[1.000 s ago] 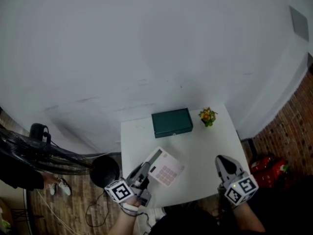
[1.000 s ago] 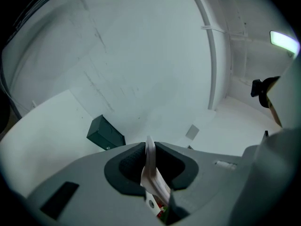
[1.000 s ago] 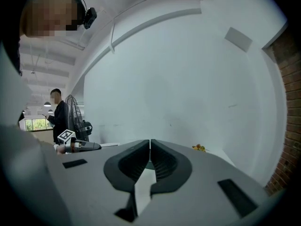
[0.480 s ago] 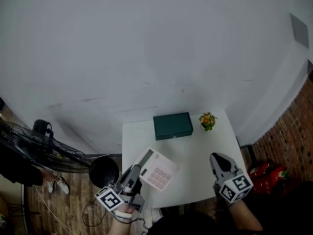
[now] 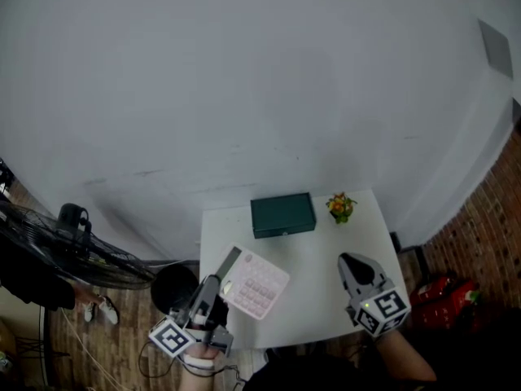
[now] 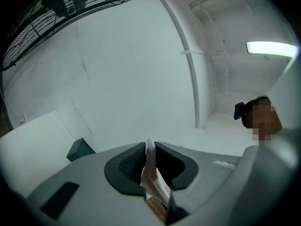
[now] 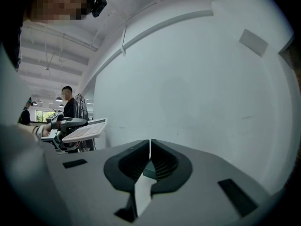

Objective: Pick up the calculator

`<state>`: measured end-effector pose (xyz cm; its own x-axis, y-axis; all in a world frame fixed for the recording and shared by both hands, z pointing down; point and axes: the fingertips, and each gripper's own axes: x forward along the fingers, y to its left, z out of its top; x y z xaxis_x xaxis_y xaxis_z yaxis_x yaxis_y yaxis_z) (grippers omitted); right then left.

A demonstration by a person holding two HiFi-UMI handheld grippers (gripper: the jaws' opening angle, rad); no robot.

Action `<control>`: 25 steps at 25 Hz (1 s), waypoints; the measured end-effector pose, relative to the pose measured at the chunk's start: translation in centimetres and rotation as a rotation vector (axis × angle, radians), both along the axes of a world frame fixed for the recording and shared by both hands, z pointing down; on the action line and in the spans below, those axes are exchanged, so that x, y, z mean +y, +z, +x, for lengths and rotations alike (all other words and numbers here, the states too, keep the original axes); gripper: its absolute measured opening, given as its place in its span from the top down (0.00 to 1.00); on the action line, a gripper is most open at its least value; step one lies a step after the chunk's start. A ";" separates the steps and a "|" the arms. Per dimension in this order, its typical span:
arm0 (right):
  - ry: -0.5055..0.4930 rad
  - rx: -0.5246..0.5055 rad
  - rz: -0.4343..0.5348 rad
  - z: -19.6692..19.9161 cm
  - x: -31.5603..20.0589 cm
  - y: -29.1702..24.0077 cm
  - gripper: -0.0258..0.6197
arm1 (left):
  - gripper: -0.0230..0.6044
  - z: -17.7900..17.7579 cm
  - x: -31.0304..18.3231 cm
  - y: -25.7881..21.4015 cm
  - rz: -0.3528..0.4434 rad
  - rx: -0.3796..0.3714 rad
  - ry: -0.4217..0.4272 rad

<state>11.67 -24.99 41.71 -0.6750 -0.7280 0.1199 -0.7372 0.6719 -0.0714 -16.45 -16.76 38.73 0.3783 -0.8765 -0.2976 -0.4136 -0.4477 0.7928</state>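
a plain white wall [image 5: 244,96] fills most of the view, and below it stands a small white square table [image 5: 326,296]. a black wire-cage fan [image 5: 73,259] shows over the wooden floor at the left. a dark green rectangular box [image 5: 282,216] sits at the table's far edge. the flat white calculator with pink keys [image 5: 254,285] is off the table, in the air over its front left part, keys up. the left tool [image 5: 216,287] pinches it by one edge. the right tool [image 5: 348,259], pressed together on nothing, hovers over the front right part. a small orange-flowered potted plant [image 5: 340,207] stands just right of the box.
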 end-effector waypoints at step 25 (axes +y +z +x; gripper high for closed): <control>-0.084 0.040 0.020 0.5 -2.6 0.9 0.96 | 0.88 1.8 -1.0 -0.3 -0.017 0.057 -0.038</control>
